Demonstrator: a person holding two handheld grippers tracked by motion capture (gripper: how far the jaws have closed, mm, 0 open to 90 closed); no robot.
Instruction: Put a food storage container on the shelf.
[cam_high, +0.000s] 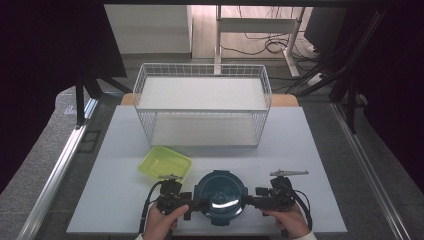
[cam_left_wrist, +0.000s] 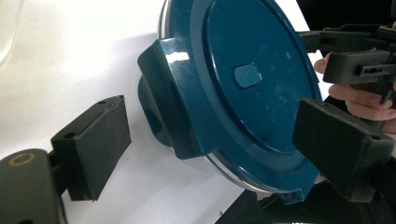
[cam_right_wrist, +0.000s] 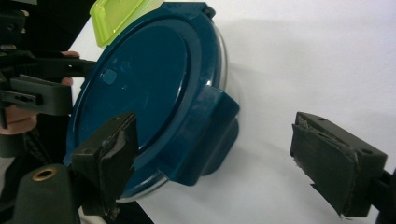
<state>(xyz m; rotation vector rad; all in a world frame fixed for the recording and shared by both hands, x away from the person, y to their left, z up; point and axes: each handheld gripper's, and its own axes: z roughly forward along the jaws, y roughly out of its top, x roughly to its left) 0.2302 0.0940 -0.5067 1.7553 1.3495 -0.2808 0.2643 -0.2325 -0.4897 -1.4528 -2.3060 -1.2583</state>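
Observation:
A round container with a dark teal lid (cam_high: 220, 195) (cam_left_wrist: 247, 79) (cam_right_wrist: 140, 88) rests on the white table near its front edge. My left gripper (cam_high: 197, 204) (cam_left_wrist: 215, 130) is at its left side, open, with its jaws either side of the lid's left latch tab (cam_left_wrist: 173, 93); one jaw lies over the lid, the other over bare table. At the container's right side my right gripper (cam_high: 249, 201) (cam_right_wrist: 217, 140) is open too, straddling the right latch tab (cam_right_wrist: 210, 126). Neither pair of jaws presses on the lid.
A yellow-green plastic tub (cam_high: 165, 163) (cam_right_wrist: 116, 14) lies just behind and left of the container. A white two-tier wire rack (cam_high: 202, 102) stands across the back of the table (cam_high: 300, 150). Dark curtains and metal rails flank both sides.

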